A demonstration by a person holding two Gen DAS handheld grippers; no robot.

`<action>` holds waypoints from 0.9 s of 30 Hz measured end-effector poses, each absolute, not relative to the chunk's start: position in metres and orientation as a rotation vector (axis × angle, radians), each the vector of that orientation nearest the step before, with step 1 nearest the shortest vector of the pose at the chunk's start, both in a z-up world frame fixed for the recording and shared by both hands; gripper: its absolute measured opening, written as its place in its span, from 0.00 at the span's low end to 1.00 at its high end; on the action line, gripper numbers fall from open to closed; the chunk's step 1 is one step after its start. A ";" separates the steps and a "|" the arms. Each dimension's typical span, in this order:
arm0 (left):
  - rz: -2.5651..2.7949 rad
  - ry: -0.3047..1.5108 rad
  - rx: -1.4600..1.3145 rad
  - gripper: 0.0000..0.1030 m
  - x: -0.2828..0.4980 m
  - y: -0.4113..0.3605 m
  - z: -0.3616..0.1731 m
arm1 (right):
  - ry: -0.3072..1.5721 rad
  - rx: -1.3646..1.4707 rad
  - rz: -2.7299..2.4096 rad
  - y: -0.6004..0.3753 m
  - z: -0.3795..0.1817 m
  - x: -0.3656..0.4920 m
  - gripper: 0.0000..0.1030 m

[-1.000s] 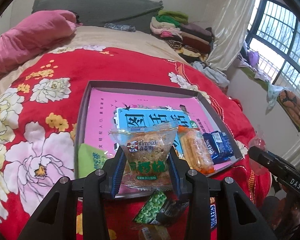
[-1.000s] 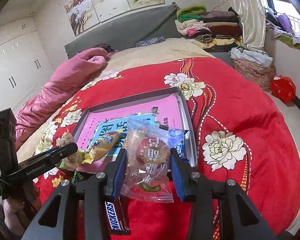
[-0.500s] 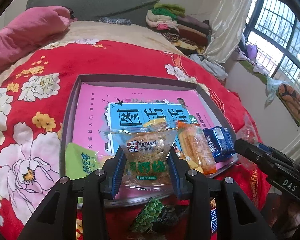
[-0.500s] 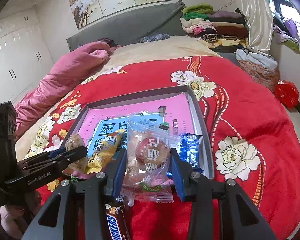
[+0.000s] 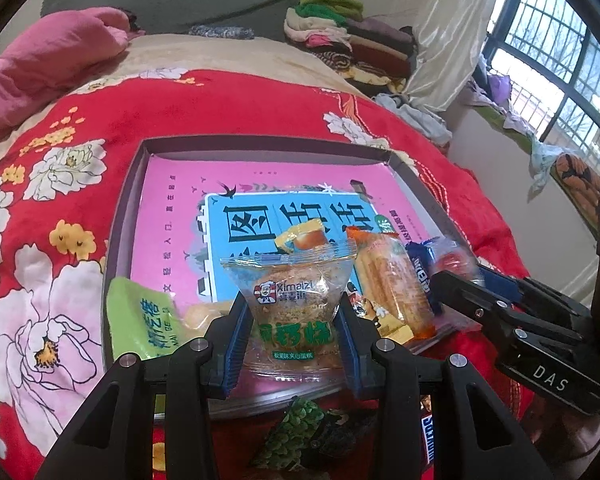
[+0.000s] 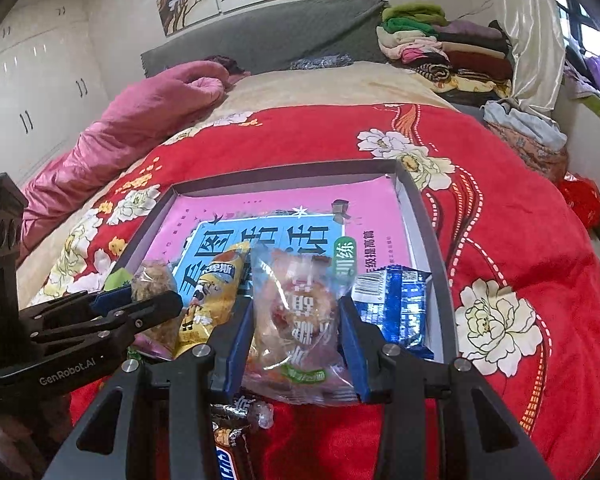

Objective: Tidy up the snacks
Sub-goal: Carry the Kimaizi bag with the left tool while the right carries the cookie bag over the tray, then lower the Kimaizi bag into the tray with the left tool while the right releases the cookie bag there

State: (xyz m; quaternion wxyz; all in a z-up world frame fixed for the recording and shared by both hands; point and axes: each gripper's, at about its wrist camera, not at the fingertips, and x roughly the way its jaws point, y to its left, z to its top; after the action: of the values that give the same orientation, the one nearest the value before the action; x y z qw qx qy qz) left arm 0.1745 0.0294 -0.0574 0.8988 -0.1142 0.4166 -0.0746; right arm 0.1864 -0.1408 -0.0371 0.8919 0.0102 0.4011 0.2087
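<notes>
Holding cake packet (image 5: 290,312), left hand-held gripper (image 5: 290,334); right (image 6: 298,344) clamps pastry packet (image 6: 298,320), seemingly over tray (image 6: 440,280).

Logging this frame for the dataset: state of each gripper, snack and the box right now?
left gripper: shut on the cake packet
cake packet: held upright over the box's near edge
right gripper: shut on the pastry packet
pastry packet: held, near edge of box
box: open, book lying flat inside
yellow snack bag: lying in box
blue wrapper: lying in box
chocolate bar: on the blanket, outside box
</notes>
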 end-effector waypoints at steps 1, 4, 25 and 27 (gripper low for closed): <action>-0.154 0.866 -0.238 0.41 0.175 0.030 -0.058 | 0.835 0.016 0.436 -0.139 -0.038 0.187 0.41; -0.152 0.870 -0.237 0.41 0.175 0.030 -0.059 | 0.831 -0.002 0.439 -0.135 -0.039 0.187 0.41; -0.117 0.878 -0.232 0.42 0.175 0.038 -0.061 | 0.827 0.007 0.420 -0.141 -0.036 0.183 0.41; -0.118 0.879 -0.233 0.42 0.175 0.038 -0.061 | 0.828 0.011 0.418 -0.143 -0.036 0.182 0.41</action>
State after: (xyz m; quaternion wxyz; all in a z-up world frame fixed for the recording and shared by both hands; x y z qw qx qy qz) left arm 0.1751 0.0382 -0.0609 0.8968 -0.1126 0.4241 -0.0572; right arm 0.1823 -0.1425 -0.0359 0.8944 0.0053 0.3992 0.2016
